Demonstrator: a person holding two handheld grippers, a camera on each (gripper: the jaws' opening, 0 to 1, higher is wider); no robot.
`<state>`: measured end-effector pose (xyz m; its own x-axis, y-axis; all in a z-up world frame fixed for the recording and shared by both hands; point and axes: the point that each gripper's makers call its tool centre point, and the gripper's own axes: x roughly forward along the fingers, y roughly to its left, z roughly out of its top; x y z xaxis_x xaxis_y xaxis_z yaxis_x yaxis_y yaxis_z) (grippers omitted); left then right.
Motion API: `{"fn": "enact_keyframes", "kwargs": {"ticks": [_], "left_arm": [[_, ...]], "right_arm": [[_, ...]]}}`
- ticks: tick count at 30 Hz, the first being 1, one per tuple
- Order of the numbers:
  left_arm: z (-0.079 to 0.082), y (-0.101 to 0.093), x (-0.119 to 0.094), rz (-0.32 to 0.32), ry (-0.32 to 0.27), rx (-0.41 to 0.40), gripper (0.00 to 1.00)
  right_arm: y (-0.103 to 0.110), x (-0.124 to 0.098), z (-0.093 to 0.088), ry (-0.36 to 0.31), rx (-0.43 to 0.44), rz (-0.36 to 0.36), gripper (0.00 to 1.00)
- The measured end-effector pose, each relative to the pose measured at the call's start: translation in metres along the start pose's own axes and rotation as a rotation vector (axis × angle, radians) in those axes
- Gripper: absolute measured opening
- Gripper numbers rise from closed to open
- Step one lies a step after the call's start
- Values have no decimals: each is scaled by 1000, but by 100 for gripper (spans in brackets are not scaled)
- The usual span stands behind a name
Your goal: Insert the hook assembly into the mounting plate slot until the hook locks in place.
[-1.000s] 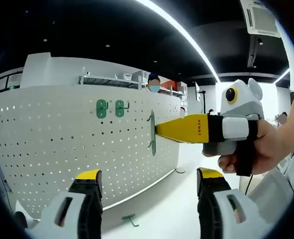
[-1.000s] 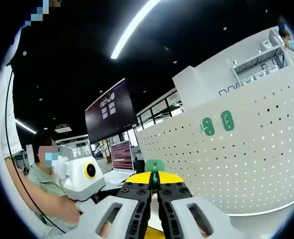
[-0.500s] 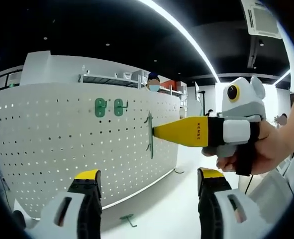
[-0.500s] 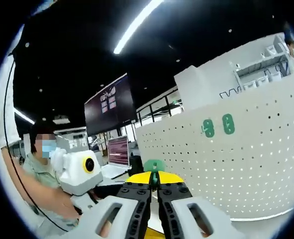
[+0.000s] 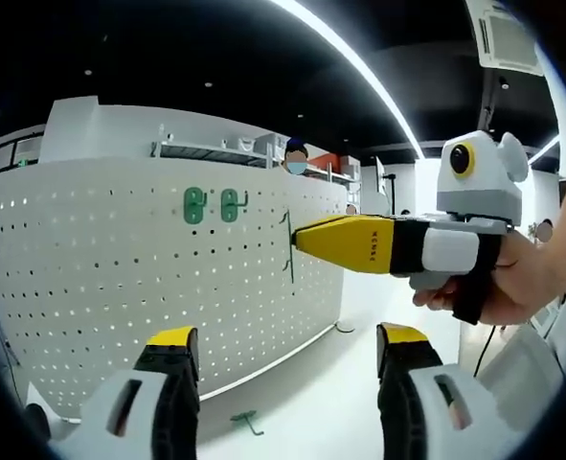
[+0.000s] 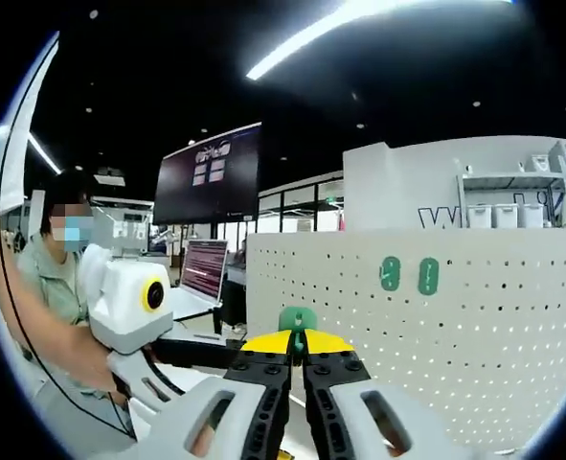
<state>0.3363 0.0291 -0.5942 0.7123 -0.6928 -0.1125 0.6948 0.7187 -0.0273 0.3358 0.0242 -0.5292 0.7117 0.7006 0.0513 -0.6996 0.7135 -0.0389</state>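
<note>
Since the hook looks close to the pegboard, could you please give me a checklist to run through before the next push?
1. Right hand-held gripper shut on the green hook: ok.
2. Hook tip meeting the white pegboard: cannot tell, seen edge-on.
3. Hook locked in a slot: cannot tell.
4. Left hand-held gripper open and apart from the board: ok.
5. Two mounted green hooks up and to the side of the held one: ok.
6. Spare hook lying on the surface below, out of the way: ok.

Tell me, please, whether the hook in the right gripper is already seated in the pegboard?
Cannot tell. The right gripper pinches the green hook right at the pegboard, but contact is unclear.
</note>
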Motion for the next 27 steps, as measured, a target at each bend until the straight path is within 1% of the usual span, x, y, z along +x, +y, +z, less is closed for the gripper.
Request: {"fn": "enact_keyframes", "kwargs": {"ticks": [5,7,16,19,20,27], "left_arm": [[-2,1,-2,4,4,-4,77],[-4,2,-3,8,9,-2,77],[-5,4,-7,19,4,-6,77],[-5,5,-8,21,5,-5,77],[-6,5,-9,24,6,-8,77],[-9,7,-13,35,8,-14,76]], "right_arm": [[-14,0,1,2,18,-29,1],[-22,-1,1,-1,36,-51,1],[-47,-2,8,-9,34,-116,1],[-54,-1,10,-6,20,-136,1],[-60,-2,11,-8,26,-151,1],[-83,-2,17,-7,22,-209,1]]}}
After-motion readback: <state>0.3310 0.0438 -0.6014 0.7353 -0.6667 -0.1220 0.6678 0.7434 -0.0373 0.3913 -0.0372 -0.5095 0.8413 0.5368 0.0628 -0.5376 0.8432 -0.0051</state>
